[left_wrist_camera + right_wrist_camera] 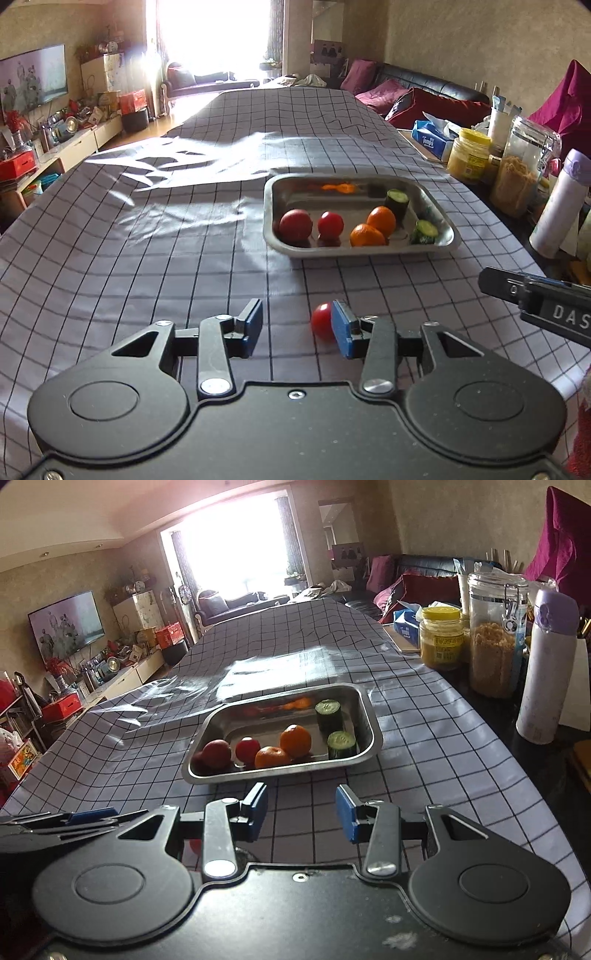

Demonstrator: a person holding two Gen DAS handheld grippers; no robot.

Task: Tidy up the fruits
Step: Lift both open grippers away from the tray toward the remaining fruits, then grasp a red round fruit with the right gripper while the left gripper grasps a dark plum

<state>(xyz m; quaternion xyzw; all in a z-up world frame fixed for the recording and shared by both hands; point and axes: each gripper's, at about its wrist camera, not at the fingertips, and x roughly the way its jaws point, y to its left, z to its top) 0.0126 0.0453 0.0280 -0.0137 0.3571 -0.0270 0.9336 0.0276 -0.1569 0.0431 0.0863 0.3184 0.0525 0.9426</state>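
Left gripper (297,330) stood part open, nothing pinched; small red cherry tomato (322,320) lay on checked grey tablecloth (147,258) against its right blue pad, short of shallow steel tray (364,251). Right gripper (301,808) gaped empty. Risk: pad nudge could roll tomato away; closing off-centre could squirt it out.

A steel tray (439,246) sits on the checked cloth, holding a dark red apple (295,226) at its left, a small red tomato (330,223) beside it, two oranges (373,229) touching each other in the middle, and two cucumber pieces (397,201) at the right, one upright, one tilted. Another small tomato (320,325) lies on the cloth, well short of the tray.
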